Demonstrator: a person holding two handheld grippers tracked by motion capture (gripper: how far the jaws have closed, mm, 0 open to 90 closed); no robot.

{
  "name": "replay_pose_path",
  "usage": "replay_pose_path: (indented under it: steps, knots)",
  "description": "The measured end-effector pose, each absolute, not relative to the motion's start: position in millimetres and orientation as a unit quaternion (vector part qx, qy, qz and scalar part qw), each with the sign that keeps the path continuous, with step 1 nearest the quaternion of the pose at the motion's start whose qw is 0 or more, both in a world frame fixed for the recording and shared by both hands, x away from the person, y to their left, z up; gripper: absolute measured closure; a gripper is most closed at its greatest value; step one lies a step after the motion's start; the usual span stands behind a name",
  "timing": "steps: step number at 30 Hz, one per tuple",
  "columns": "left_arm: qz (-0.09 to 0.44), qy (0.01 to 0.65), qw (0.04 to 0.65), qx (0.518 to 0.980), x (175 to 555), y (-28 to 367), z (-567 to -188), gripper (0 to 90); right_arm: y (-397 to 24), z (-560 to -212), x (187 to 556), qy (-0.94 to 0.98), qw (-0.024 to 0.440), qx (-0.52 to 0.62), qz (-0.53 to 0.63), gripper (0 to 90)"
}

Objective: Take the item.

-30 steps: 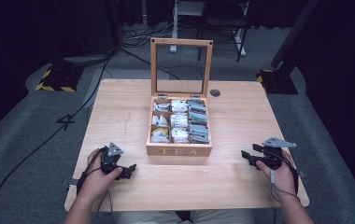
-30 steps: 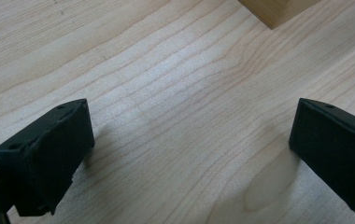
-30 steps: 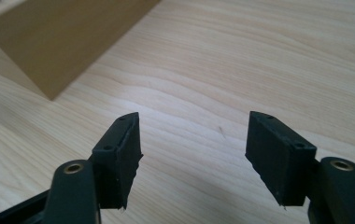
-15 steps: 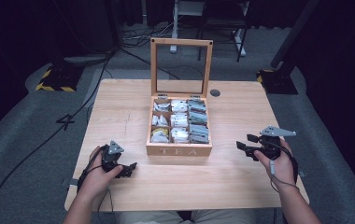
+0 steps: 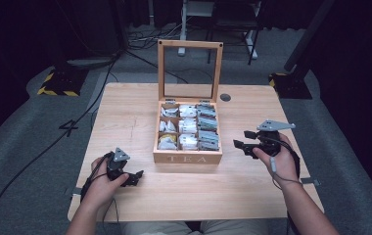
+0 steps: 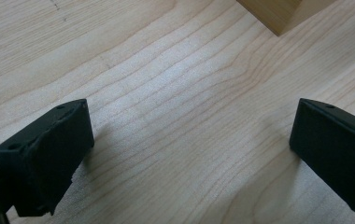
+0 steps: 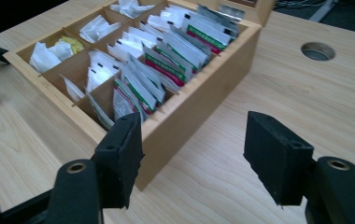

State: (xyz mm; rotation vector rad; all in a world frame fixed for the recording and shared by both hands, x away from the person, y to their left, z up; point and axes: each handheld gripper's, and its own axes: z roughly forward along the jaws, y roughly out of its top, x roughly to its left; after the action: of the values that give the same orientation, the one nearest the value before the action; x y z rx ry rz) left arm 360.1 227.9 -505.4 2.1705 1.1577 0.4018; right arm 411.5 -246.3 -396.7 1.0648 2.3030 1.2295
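High view: my right tool [image 5: 240, 139] hangs above the table [image 5: 125, 112], just right of the wooden tea box [image 5: 188, 157], jaws spread wide with nothing between them; my left tool [image 5: 132, 177] sits low at the near left, jaws likewise apart over bare wood. The box stands mid-table, its glass lid [image 5: 190, 68] upright; in the right tool view, sachets [image 7: 166, 56] pack its compartments, and the box's near corner lies just past my jaws.

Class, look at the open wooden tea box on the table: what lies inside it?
The tea box holds rows of compartments with tea bags, white and green-striped packets, one yellowish. The compartment floors and lower packets are covered by those on top.
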Motion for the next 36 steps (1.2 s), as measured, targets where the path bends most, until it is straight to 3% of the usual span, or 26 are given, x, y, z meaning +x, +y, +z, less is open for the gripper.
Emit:
replay_pose_path:
  steps: [13, 21, 36]
  knots:
    - [0.154, 0.438, 0.318, 0.827, 360.3, 228.1, -505.3, 0.3, -201.5, -387.8, 426.6, 0.825, 0.124, 0.338, 0.435, 46.9]
    - [0.154, 0.44, 0.32, 0.825, 360.7, 227.5, -505.6, 0.3, -162.9, -390.9, 431.8, 0.853, 0.106, 0.31, 0.406, 58.6]
    - [0.154, 0.439, 0.319, 0.825, 360.8, 227.6, -505.6, 0.3, -110.5, -403.5, 442.0, 0.88, 0.058, 0.293, 0.369, 66.2]
